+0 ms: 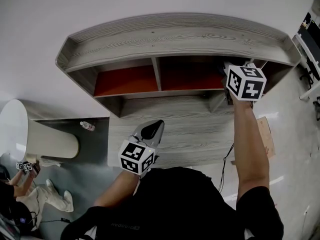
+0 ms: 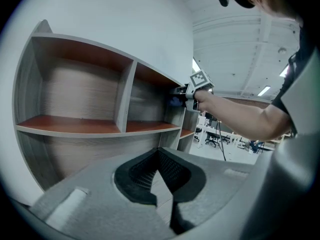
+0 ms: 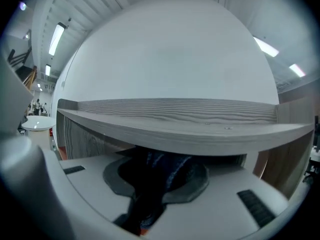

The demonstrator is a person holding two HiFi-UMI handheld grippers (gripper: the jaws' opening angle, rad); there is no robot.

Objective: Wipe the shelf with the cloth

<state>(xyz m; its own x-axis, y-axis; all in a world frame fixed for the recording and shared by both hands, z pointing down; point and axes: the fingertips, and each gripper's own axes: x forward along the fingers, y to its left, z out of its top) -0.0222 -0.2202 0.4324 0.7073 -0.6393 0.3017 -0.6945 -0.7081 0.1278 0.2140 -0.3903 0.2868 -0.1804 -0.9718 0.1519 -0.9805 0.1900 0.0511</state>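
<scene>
The grey wood shelf unit [image 1: 175,36] has orange-red inner boards. My right gripper [image 1: 228,75] reaches into the upper right compartment, its marker cube facing the head camera. It is shut on a dark blue cloth [image 3: 161,176], which is bunched between the jaws just under the grey top board [image 3: 190,129]. In the left gripper view the right gripper [image 2: 192,91] holds the cloth [image 2: 175,100] against that compartment's inside. My left gripper [image 1: 154,127] hangs in front of the lower shelf board, well left of the cloth. Its jaws [image 2: 159,154] are shut with nothing between them.
A white round table [image 1: 30,134] stands at the left, with a small bottle [image 1: 87,126] on the floor beside it. Another person with grippers [image 1: 24,167] is at the lower left. Cardboard [image 1: 266,134] and a cable [image 1: 226,164] lie on the floor to the right.
</scene>
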